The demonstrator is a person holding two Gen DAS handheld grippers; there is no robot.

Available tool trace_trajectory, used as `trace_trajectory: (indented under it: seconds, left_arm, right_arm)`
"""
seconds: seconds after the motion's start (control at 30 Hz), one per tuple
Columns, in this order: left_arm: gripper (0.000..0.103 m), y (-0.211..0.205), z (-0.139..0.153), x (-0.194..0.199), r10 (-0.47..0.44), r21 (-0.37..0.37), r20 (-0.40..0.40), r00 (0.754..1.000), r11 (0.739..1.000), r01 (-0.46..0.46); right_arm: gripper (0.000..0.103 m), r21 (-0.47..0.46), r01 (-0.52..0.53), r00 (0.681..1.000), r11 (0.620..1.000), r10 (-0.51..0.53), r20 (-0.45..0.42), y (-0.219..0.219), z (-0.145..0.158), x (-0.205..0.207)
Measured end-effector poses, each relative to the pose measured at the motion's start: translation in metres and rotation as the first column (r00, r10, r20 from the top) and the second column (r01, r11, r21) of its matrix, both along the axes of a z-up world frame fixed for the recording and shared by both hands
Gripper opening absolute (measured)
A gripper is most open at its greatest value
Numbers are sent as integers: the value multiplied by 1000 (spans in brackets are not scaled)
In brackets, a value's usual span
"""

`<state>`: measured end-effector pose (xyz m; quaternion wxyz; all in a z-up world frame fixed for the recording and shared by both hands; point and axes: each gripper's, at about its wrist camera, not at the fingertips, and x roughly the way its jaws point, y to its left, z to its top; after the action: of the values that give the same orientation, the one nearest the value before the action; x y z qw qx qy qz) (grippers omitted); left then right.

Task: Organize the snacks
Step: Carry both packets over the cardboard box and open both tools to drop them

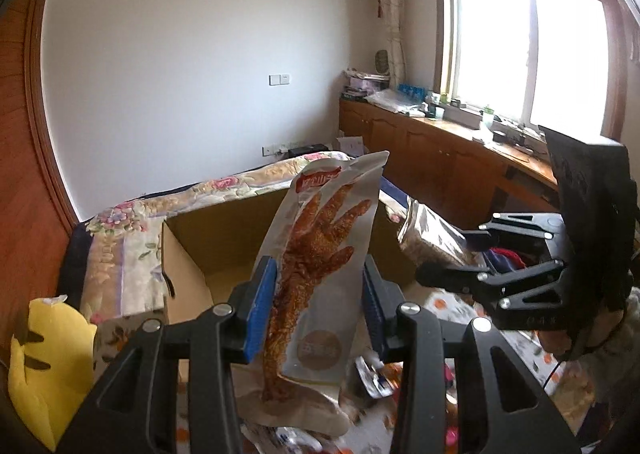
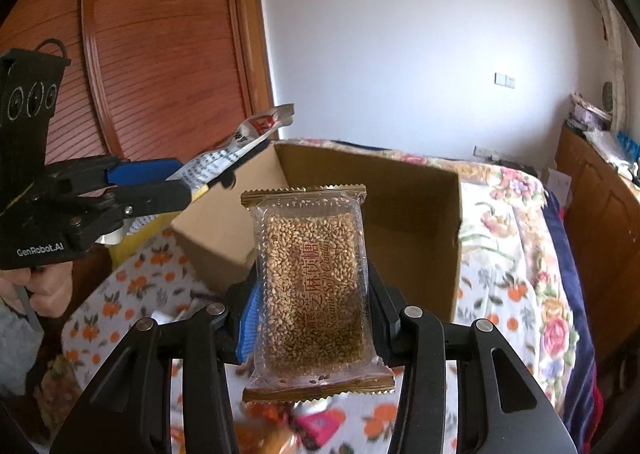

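My left gripper (image 1: 318, 304) is shut on a silver chicken-foot snack pack (image 1: 320, 254) and holds it upright in the air in front of an open cardboard box (image 1: 208, 238). My right gripper (image 2: 310, 306) is shut on a clear sesame candy pack (image 2: 314, 286), held up in front of the same box (image 2: 400, 214). In the left wrist view the right gripper (image 1: 448, 254) with the candy pack (image 1: 432, 238) is to the right of the box. In the right wrist view the left gripper (image 2: 180, 182) holds its snack pack (image 2: 240, 146) at the box's left edge.
The box sits on a bed with a floral cover (image 2: 512, 254). Several loose snack packs (image 1: 376, 374) lie on the orange-print sheet below the grippers. A yellow plush toy (image 1: 44, 362) is at the left. A wooden wardrobe (image 2: 160, 46) and cabinets (image 1: 432, 158) line the walls.
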<state>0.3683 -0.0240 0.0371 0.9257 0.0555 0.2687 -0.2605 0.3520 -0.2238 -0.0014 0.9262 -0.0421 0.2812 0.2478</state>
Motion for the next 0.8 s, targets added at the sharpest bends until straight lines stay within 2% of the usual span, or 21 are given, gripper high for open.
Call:
trace_trajectory:
  seconds: [0.13, 0.4, 0.8]
  left_arm:
    - [39, 0, -5, 30, 19, 5, -5, 1000, 1000, -19]
    - [40, -5, -41, 76, 54, 21, -67, 996, 998, -53]
    - [40, -28, -82, 97, 96, 110, -159, 983, 991, -79]
  right_arm:
    - [45, -9, -1, 1000, 1000, 1, 1, 6, 0, 26]
    - [45, -46, 26, 999, 999, -28, -35, 10, -23, 76]
    - [45, -133, 35, 993, 990, -50, -111, 16, -55, 109]
